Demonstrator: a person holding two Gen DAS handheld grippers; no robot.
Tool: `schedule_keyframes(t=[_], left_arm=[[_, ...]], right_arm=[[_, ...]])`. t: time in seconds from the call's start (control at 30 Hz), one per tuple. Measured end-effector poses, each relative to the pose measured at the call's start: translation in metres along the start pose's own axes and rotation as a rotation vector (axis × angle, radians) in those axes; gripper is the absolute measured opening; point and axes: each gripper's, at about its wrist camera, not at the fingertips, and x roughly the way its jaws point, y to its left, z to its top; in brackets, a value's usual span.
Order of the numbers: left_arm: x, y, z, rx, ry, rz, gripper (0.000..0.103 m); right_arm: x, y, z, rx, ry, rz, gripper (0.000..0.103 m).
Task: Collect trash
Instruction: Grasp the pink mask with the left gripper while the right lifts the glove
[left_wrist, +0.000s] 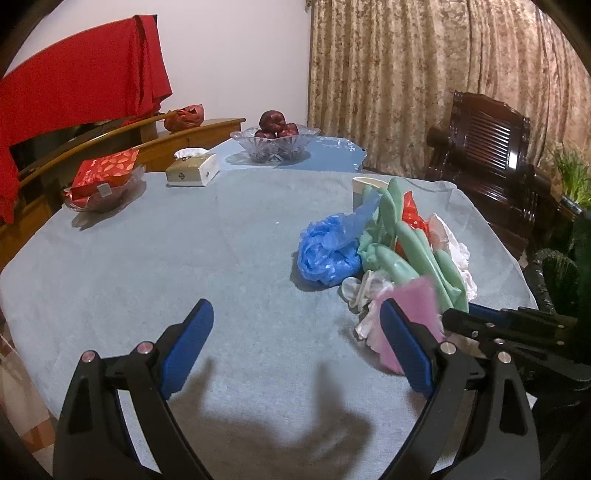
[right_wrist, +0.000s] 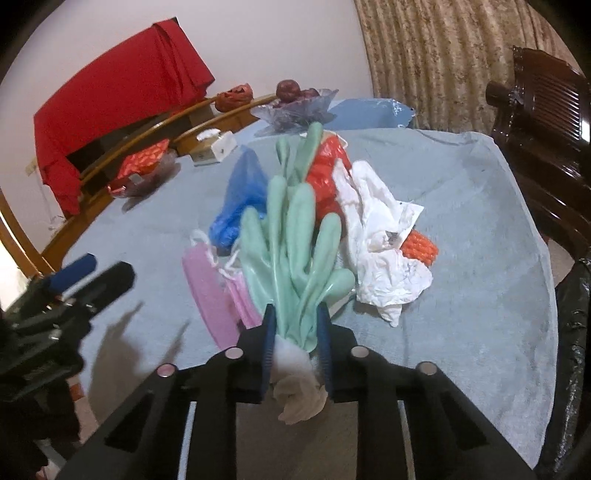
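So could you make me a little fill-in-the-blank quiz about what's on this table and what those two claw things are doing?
1. The right gripper is shut on the pale ____ rubber gloves.
2. The left gripper is ____, with nothing between its fingers.
3. The glass bowl at the far end of the table holds dark red ____.
4. Left of the gloves lies a crumpled ____ plastic bag.

Missing words: green; open; apples; blue

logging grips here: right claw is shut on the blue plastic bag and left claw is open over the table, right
Not quite. The right wrist view shows the right claw shut on the green rubber glove, not the blue plastic bag. The left claw is open over the table.
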Motion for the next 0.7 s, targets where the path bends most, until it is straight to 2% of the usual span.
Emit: schedule_keyframes(t=[0.3, 0.43, 0.7], left_arm=[[-0.003, -0.011, 0.001, 0.009, 0.0, -0.026, 0.089], [-0.006, -0.022, -0.002, 0.026, 0.002, -0.047, 0.089], [0.001, -0.047, -0.009, 0.046, 0.026, -0.089, 0.089]], right_arm=[[-0.033, 0.002, -0.004, -0.009, -0.045, 0.026, 0.02], [-0.042, -0.002, -0.01, -0.032, -0.042, -0.015, 0.02], [-0.062, -0.031, -0.015, 0.045, -0.072, -0.073, 0.02]])
